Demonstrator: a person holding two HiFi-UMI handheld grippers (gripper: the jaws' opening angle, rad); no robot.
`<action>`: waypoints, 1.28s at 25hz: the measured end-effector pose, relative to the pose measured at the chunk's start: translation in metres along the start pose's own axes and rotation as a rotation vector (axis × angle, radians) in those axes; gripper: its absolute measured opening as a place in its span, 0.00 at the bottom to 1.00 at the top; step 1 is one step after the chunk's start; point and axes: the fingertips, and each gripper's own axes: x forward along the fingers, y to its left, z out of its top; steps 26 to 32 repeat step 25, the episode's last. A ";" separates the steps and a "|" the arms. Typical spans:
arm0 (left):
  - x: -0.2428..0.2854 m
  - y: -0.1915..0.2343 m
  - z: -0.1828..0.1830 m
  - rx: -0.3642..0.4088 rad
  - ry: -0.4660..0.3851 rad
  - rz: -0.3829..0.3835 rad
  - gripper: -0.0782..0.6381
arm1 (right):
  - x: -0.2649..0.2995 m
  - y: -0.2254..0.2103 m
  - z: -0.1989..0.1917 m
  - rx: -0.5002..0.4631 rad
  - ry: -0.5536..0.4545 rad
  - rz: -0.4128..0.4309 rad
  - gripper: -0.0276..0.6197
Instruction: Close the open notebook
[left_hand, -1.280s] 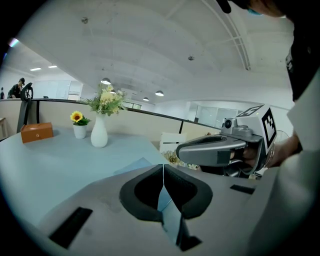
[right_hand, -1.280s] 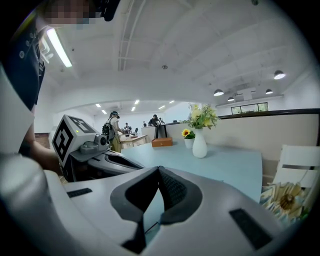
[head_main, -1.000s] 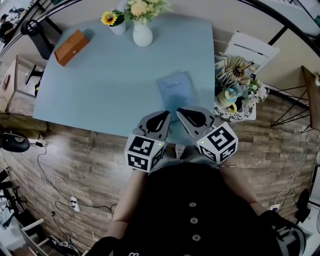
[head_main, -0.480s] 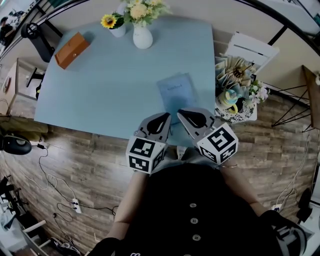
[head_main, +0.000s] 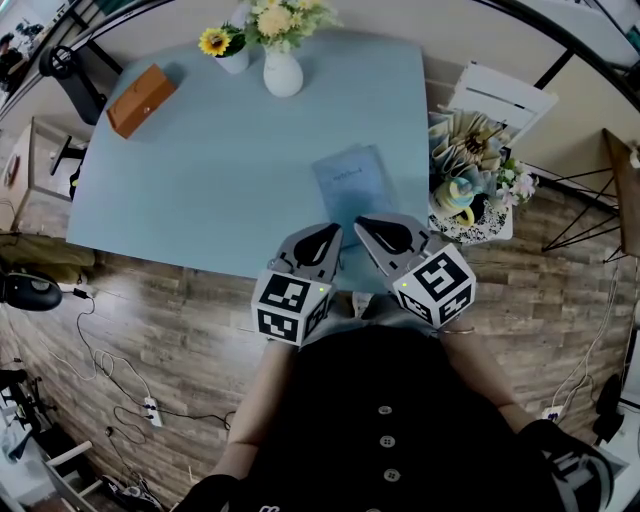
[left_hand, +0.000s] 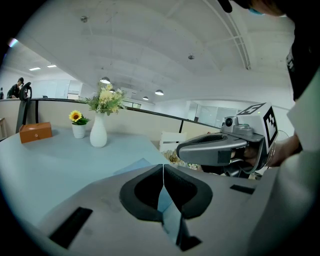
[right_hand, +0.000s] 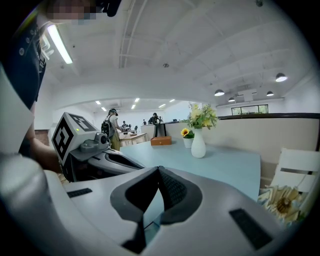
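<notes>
The pale-blue paper notebook (head_main: 350, 183) looks closed on the light-blue table (head_main: 200, 170). The left gripper (head_main: 318, 240) and right gripper (head_main: 384, 236) hover clenched and empty, so only withdrawal seems left.

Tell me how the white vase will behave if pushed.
Likely tips rather than slides: the vase is tall, narrow-necked, with a bouquet on top. Its glossy surface looks ceramic, so probably slippery and breakable. Round body: it may roll if it falls.
</notes>
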 end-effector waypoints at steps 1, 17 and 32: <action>0.000 0.000 0.000 0.000 0.000 -0.001 0.13 | 0.000 0.000 0.000 0.000 0.002 -0.001 0.05; 0.002 -0.009 -0.003 0.018 0.017 -0.012 0.13 | -0.008 0.000 -0.006 0.002 0.022 -0.021 0.05; 0.000 -0.019 -0.005 0.024 0.012 -0.023 0.13 | -0.017 0.003 -0.008 -0.003 0.019 -0.027 0.05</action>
